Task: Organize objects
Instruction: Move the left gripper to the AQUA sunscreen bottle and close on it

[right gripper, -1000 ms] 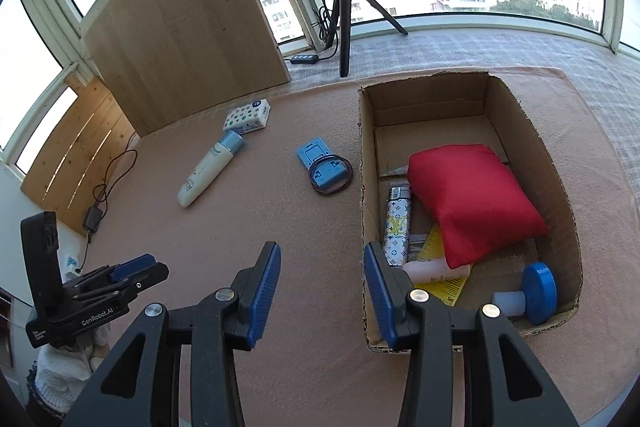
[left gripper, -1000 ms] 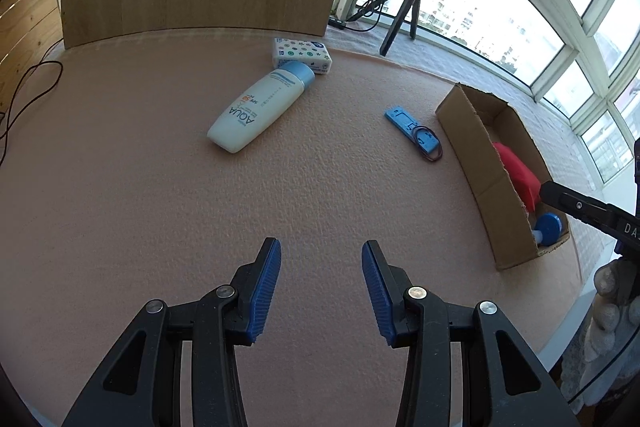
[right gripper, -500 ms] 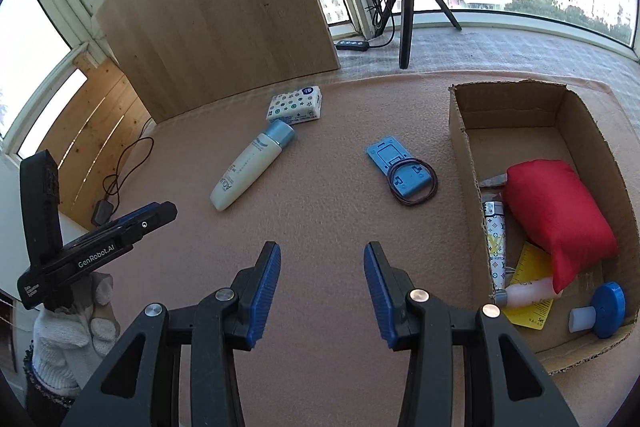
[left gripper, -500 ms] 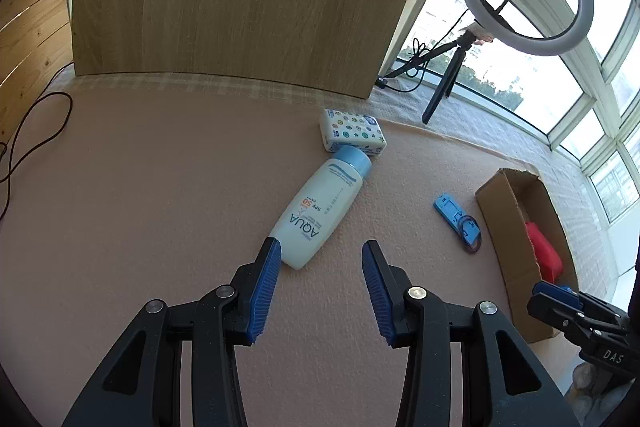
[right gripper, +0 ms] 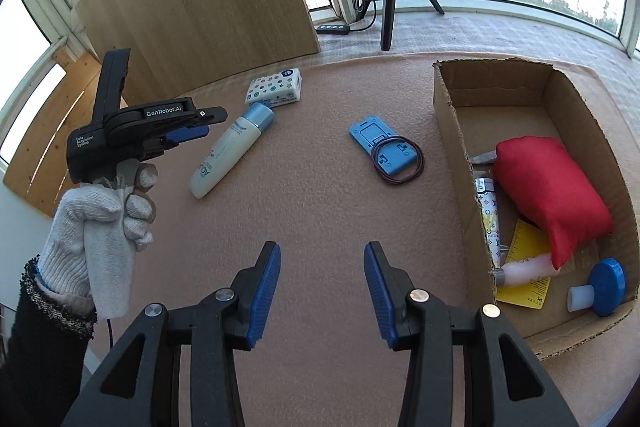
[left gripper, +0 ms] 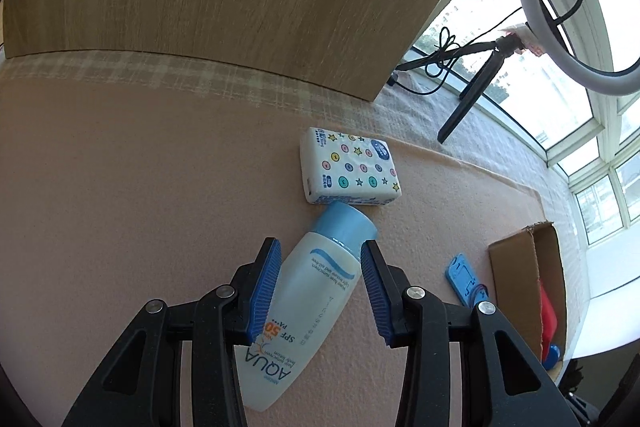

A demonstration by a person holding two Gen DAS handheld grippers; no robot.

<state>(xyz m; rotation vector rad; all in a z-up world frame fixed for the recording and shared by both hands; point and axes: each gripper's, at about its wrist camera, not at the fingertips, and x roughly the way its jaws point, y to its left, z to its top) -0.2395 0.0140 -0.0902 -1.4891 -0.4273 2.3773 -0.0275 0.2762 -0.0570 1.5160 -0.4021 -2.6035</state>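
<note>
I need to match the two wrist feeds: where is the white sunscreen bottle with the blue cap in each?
Left wrist: white sunscreen bottle with the blue cap low centre, between the left gripper fingers.
Right wrist: left of centre, lying on the mat.
Shared landmark: patterned white tissue pack by its cap.

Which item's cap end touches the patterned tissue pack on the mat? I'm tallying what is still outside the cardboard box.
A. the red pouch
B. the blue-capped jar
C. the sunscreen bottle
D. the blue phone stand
C: the sunscreen bottle lies on the mat with its blue cap butted against the tissue pack, while the blue phone stand lies apart from both.
</note>
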